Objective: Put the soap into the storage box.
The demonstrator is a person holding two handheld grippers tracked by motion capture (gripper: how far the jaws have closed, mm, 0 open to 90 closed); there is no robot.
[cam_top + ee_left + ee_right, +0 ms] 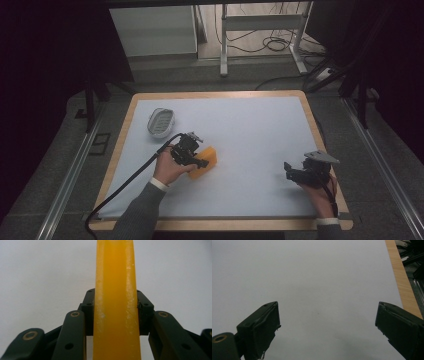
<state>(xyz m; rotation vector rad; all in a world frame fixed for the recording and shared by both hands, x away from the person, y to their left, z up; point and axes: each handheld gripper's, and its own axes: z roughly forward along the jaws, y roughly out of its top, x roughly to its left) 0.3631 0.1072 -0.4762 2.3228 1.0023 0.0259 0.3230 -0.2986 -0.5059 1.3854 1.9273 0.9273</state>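
The orange bar of soap (pixel 205 162) lies on the white table (pixel 250 130) a little left of the middle, near the front half, and in the left gripper view it runs straight up between the two black jaws as a yellow-orange slab (pixel 115 305) with pale scuffs along its edges. The left gripper (pixel 196 161) is clamped on it: both pads press against its long sides, with no gap showing (the soap seems to stand on its narrow edge, though the high view is too small to be sure). The person's left hand (pixel 170 167) holds that gripper from the near side, a grey sleeve and a black cable trailing back toward the front edge. Behind and to the left of the soap, apart from it, sits a white oval soap dish (pixel 161 123) with a slotted bottom. Well off to the right, near the table's wooden rim, the right gripper (pixel 295 172) rests with its jaws spread wide over bare white surface (pixel 324 290), nothing between them
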